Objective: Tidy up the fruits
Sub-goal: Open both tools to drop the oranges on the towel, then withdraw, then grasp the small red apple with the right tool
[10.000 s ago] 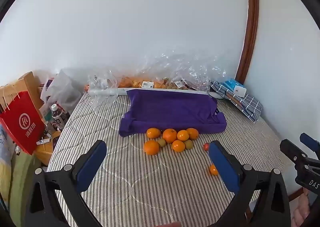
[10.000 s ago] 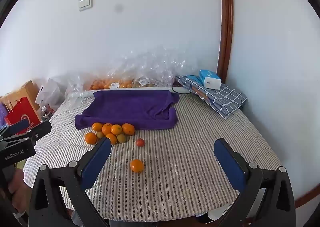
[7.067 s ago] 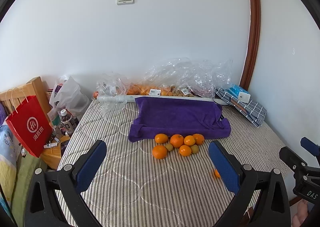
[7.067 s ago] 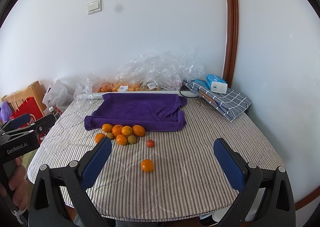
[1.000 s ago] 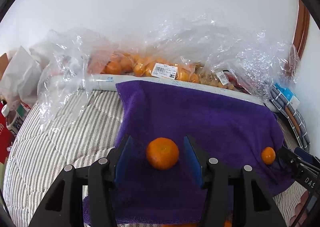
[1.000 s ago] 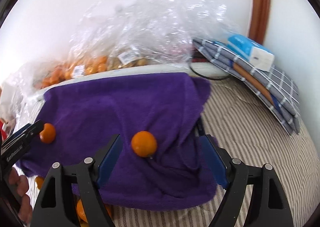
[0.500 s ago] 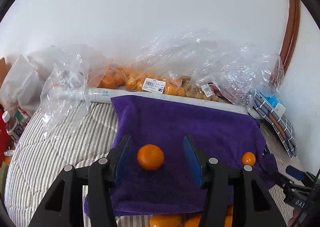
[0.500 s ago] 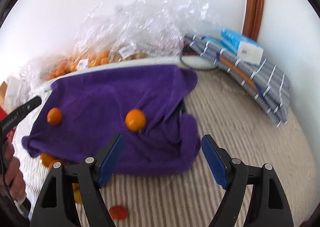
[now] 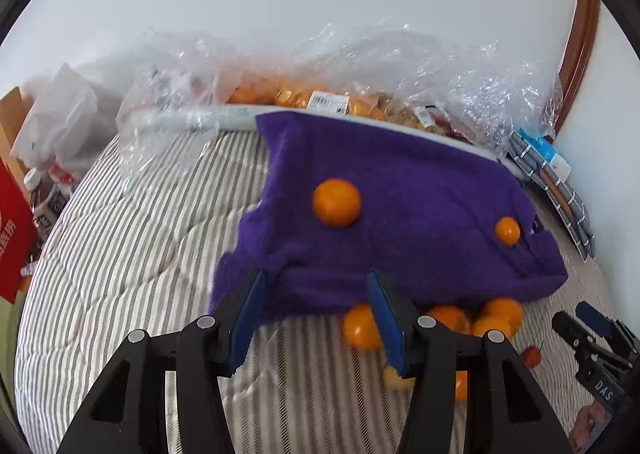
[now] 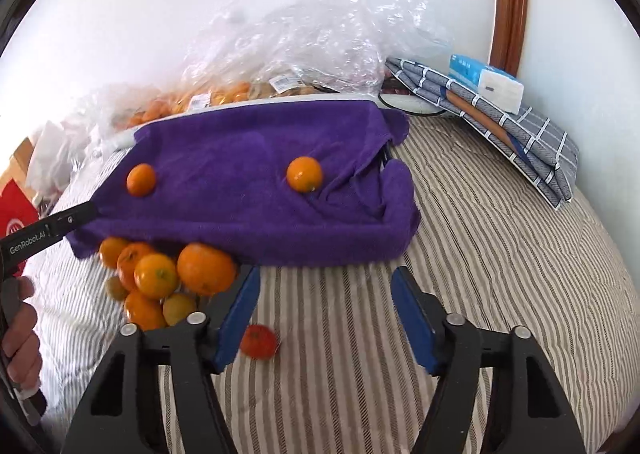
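Plastic bags crowd the wall; two oranges lie on the purple towel beyond both empty grippers, the right gripper just narrowing, jaws apart.

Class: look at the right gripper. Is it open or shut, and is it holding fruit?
Open and empty: the right gripper shows only striped cover between its pads.

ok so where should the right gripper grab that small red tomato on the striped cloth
Grip the small red tomato across its round middle, coming down from above: it lies alone on the flat striped cloth, apart from the orange pile, beside the open right gripper.
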Motion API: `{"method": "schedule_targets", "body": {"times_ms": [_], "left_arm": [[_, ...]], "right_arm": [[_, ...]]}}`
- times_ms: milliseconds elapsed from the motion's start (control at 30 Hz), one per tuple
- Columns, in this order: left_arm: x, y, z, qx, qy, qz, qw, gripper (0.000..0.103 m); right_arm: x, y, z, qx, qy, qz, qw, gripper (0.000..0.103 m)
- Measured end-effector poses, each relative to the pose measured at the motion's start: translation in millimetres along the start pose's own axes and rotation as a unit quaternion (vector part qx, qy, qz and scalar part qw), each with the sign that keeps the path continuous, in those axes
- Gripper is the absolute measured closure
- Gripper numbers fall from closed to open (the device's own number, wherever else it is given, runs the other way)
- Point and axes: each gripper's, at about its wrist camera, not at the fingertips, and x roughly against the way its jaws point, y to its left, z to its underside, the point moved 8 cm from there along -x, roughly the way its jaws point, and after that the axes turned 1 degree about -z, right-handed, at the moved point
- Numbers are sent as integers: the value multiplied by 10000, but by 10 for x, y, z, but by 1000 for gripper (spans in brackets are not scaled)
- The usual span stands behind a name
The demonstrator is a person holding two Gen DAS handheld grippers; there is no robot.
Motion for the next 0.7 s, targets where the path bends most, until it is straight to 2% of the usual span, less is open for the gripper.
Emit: {"method": "schedule_targets", "body": {"times_ms": [200, 333, 467, 700], "left_arm": [[87, 215, 224, 75, 28, -36, 10000, 52], [119, 365, 331, 286, 29, -57, 9996, 49], [101, 481, 428, 458, 71, -125, 9988, 47], [85, 455, 515, 420, 156, -126, 9989, 47]], "right_arm": [[-28, 153, 149, -106, 114, -421, 9990, 44], [-106, 264, 235, 22, 258, -412, 9988, 53], [-156, 343, 291, 133, 286, -362, 9988, 57], [-227, 409, 296, 354, 375, -274, 9983, 71]]}}
